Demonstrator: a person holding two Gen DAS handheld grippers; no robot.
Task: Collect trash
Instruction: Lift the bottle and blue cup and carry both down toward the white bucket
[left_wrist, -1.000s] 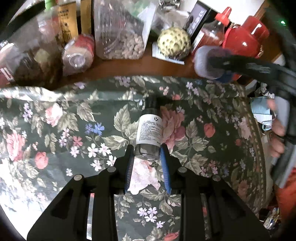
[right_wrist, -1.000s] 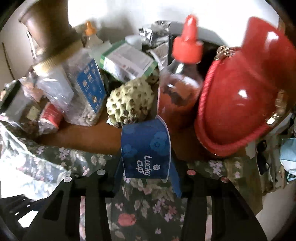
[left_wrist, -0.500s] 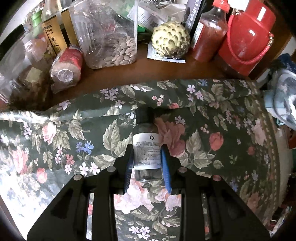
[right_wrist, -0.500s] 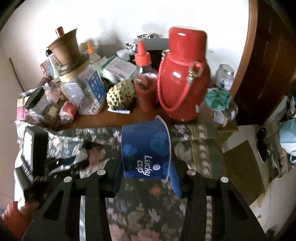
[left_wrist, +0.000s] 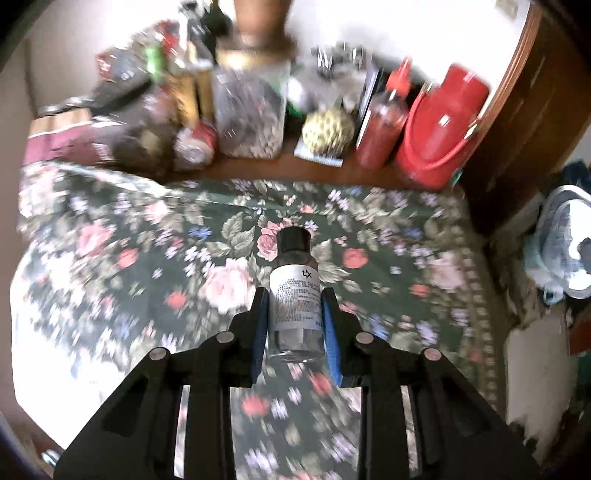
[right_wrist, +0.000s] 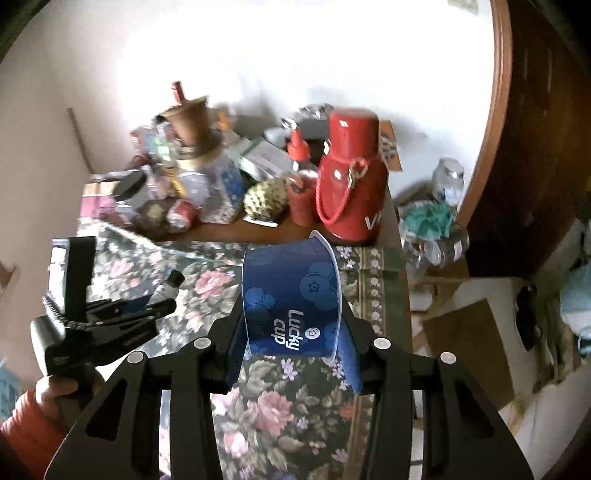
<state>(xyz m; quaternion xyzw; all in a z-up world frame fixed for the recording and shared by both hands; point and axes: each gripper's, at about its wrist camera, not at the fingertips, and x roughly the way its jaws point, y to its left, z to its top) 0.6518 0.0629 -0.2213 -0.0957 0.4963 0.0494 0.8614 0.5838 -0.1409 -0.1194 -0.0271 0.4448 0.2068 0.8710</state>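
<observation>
While aloft, bottle (left_wrist: 294, 302), cup (right_wrist: 291, 302) clamped.

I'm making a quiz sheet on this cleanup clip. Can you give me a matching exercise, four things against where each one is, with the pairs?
Things:
1. small bottle
2. blue cup
3. red flask
4. bumpy green fruit

Places:
A. standing at the back of the table, at its right end
B. between the left gripper's pads
C. on the table, just left of the red sauce bottle
D. between the right gripper's pads

Pairs: 1-B, 2-D, 3-A, 4-C
</observation>
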